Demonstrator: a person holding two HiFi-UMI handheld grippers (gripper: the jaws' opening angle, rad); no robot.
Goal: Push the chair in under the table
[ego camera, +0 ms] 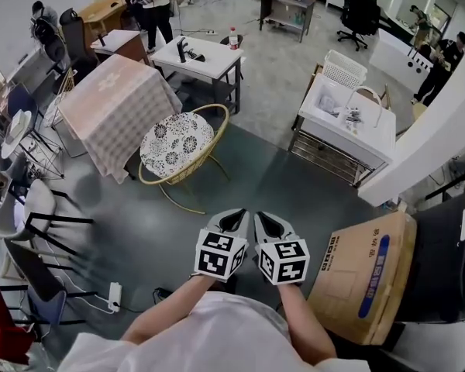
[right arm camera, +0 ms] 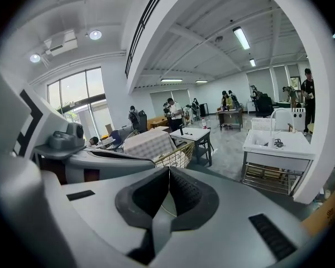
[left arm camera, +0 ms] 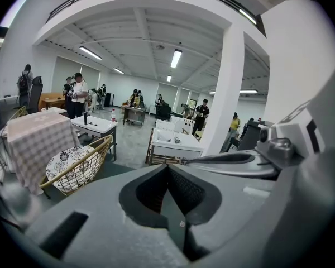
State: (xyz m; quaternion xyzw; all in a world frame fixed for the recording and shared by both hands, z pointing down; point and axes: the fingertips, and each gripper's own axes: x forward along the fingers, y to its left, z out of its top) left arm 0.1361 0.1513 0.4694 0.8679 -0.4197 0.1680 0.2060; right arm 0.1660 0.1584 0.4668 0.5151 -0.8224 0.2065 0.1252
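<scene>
A round rattan chair (ego camera: 178,149) with a black-and-white patterned cushion stands on the grey floor, beside a table under a checked cloth (ego camera: 116,107). It sits to the table's right, outside it. My left gripper (ego camera: 232,222) and right gripper (ego camera: 268,225) are held side by side, well short of the chair, both shut and empty. The left gripper view shows the chair (left arm camera: 78,169) and the table (left arm camera: 33,141) at lower left, past the closed left gripper (left arm camera: 168,169). In the right gripper view the chair (right arm camera: 176,156) stands just beyond the right gripper (right arm camera: 168,172).
A large cardboard box (ego camera: 364,277) lies at my right. A white sink unit (ego camera: 349,118) and a white pillar (ego camera: 442,130) stand further right. A white desk (ego camera: 198,56) is behind the chair. Black chairs (ego camera: 46,231) and a power strip (ego camera: 115,294) are at left. People stand at the back.
</scene>
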